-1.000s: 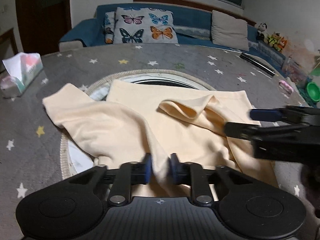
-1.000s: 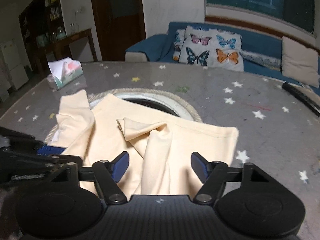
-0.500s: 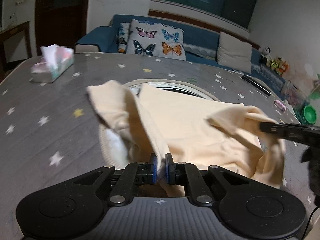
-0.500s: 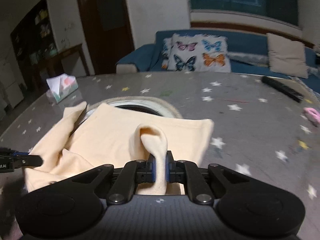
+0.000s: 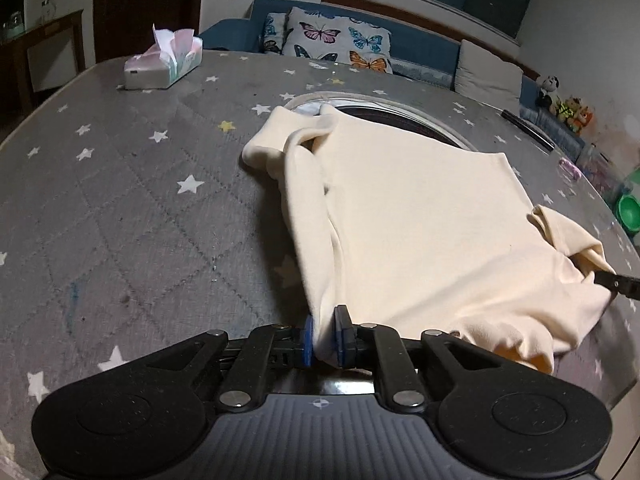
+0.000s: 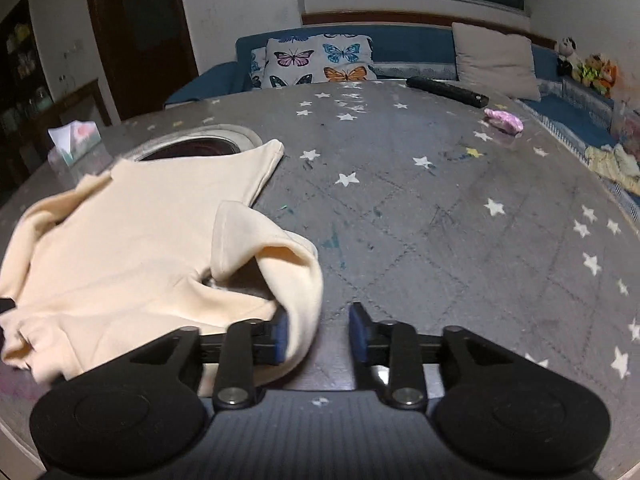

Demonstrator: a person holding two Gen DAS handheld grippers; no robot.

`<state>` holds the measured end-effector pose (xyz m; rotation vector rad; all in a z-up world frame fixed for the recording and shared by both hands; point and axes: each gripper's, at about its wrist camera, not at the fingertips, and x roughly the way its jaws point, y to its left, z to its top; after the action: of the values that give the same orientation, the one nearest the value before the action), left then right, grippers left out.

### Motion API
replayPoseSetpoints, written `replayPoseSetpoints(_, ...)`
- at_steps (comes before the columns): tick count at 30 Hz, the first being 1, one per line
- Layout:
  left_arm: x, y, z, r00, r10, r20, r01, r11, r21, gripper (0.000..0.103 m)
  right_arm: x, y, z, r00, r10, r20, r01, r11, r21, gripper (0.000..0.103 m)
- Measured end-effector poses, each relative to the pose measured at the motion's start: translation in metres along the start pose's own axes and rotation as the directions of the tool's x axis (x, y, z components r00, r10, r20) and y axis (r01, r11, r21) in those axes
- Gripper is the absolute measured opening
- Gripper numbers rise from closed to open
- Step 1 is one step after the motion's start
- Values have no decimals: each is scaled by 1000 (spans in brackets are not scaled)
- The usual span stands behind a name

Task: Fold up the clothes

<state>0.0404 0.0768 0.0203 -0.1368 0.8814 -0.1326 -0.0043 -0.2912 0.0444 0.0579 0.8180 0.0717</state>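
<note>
A cream shirt (image 5: 420, 216) lies spread on the grey star-print table (image 5: 120, 208), pulled flat toward the near edge. My left gripper (image 5: 325, 338) is shut on the shirt's near left edge. In the right wrist view the shirt (image 6: 132, 232) lies at the left, with a sleeve fold draped against the left finger (image 6: 280, 334). My right gripper (image 6: 319, 334) is open, its jaws apart around that fold without pinching it. The right gripper's tip (image 5: 618, 282) shows at the shirt's right edge in the left wrist view.
A tissue box (image 5: 162, 66) stands at the table's far left. A round rimmed inset (image 5: 400, 114) lies under the shirt's far edge. A black remote (image 6: 446, 89) and a pink object (image 6: 504, 120) lie far right. A blue sofa with butterfly cushions (image 6: 316, 60) stands behind.
Both grippers pulled the shirt toward the near edge and spread it flat. My right gripper, shut on a fold half a second ago, has opened. The left stays shut.
</note>
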Motion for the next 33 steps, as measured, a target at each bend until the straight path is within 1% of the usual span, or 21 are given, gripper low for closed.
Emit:
replayPoseSetpoints(1, -2, -1, -1, 1000, 3, 8, -3, 1000, 8, 16, 1, 3, 1, 1000, -13, 5, 13, 1000, -28, 45)
replayPoseSetpoints(3, -8, -5, -2, 1000, 12, 28, -13, 999, 30, 22, 3, 13, 3, 999, -50, 19, 52, 993, -105, 53)
replayPoseSetpoints(5, -15, -11, -3, 998, 23, 51, -26, 998, 56, 34, 7, 25, 5, 996, -83, 34, 88, 980, -177, 56)
replayPoseSetpoints(8, -26, -23, -8, 996, 3, 84, -13, 993, 118, 36, 14, 37, 10, 995, -86, 52, 96, 965, -243, 61)
replayPoseSetpoints(9, -28, -26, -9, 996, -8, 91, -5, 990, 139, 38, 16, 41, 13, 995, -82, 55, 93, 961, -261, 64)
replayPoseSetpoints(11, -33, -36, -13, 994, -37, 103, 17, 983, 185, 43, 23, 45, 18, 995, -83, 54, 95, 957, -273, 65)
replayPoseSetpoints(12, -36, -41, -16, 993, -54, 107, 31, 977, 211, 43, 25, 47, 21, 995, -81, 54, 93, 956, -279, 65)
replayPoseSetpoints(14, -41, -54, -23, 989, -107, 106, 74, 958, 276, 44, 33, 50, 24, 995, -84, 52, 95, 949, -300, 68)
replayPoseSetpoints(16, -43, -69, -31, 982, -163, 98, 120, 931, 344, 46, 40, 50, 26, 993, -108, 52, 119, 943, -312, 69)
replayPoseSetpoints(18, -40, -83, -39, 977, -201, 72, 156, 903, 400, 46, 43, 43, 31, 986, -144, 81, 162, 942, -293, 67)
replayPoseSetpoints(20, -37, -96, -47, 972, -229, 47, 184, 874, 450, 47, 30, 30, 37, 970, -186, 158, 220, 947, -235, 67)
replayPoseSetpoints(21, -34, -102, -50, 971, -237, 35, 193, 862, 469, 47, 23, 22, 40, 958, -217, 189, 254, 946, -199, 68)
replayPoseSetpoints(22, -30, -106, -51, 970, -240, 27, 199, 856, 478, 48, 16, 14, 43, 945, -247, 214, 284, 945, -163, 69)
replayPoseSetpoints(24, -22, -114, -53, 969, -245, 12, 208, 847, 489, 48, 5, -6, 45, 933, -286, 221, 311, 946, -89, 69)
replayPoseSetpoints(27, -13, -124, -54, 969, -246, 10, 208, 839, 503, 48, -7, -27, 41, 938, -283, 200, 295, 955, -31, 69)
replayPoseSetpoints(29, -7, -133, -54, 969, -244, 19, 198, 828, 525, 48, -13, -37, 34, 943, -278, 184, 284, 959, -5, 69)
replayPoseSetpoints(31, 1, -141, -54, 972, -234, 20, 187, 820, 542, 47, -14, -45, 29, 954, -257, 155, 257, 966, 18, 69)
replayPoseSetpoints(33, 9, -147, -53, 977, -214, 14, 172, 818, 548, 32, -12, -51, 20, 963, -236, 128, 235, 972, 23, 69)
